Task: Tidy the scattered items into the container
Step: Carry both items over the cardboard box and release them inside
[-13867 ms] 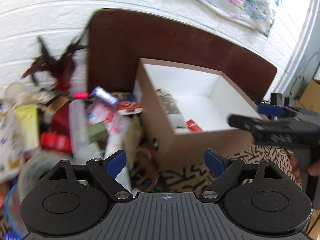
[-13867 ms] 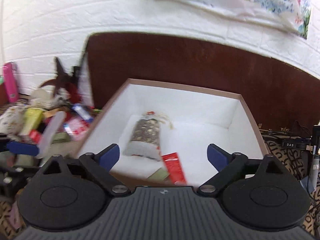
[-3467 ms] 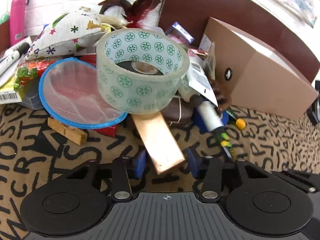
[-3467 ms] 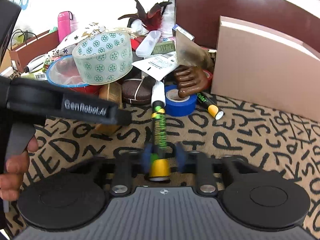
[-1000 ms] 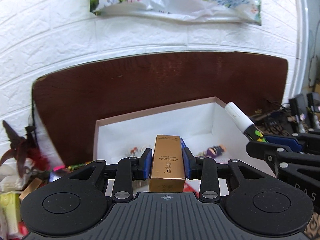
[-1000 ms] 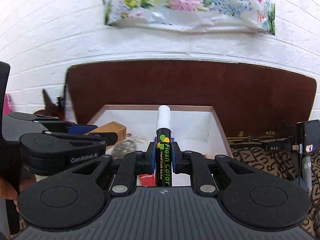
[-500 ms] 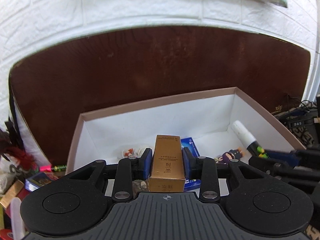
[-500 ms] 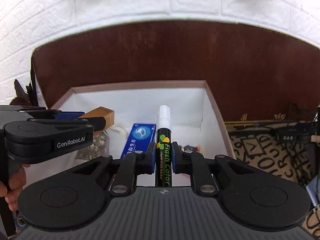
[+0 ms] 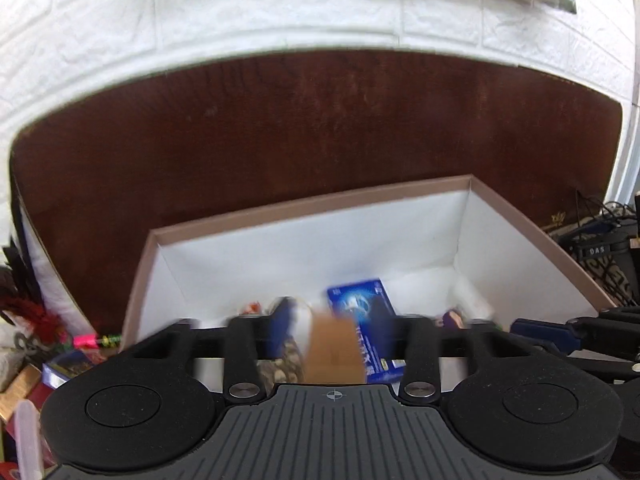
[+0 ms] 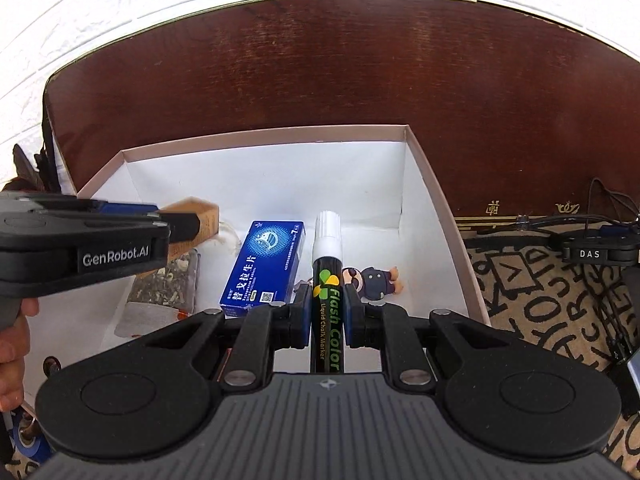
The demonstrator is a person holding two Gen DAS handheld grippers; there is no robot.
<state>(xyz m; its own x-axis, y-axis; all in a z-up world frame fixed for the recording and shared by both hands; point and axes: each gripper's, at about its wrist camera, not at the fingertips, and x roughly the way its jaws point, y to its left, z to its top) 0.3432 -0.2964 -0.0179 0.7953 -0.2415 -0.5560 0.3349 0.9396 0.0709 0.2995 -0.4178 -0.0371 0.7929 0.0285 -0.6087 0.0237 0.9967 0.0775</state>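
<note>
I see a white brick wall (image 10: 100, 20) behind a dark wooden panel (image 10: 320, 72); letter-patterned cloth (image 10: 540, 300) covers the desk.

The left tool (image 9: 334, 332) hangs over the cardboard box (image 9: 312, 208), jaws opening — a blurred gold carton (image 9: 334, 350) sits between them, untouched by either pad. A blue medicine box (image 9: 362, 308) lies inside.

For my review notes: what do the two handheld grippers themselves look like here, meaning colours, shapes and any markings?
Both are matte black plastic. The right gripper has a ribbed grey-black body, two round discs at its sides, silver pivot screws on angular linkage arms, and blue pads on its fingers. The left gripper is built the same; seen side-on from the right wrist view, it carries white "GenRobot.AI" lettering. No sleeve shows.
</note>
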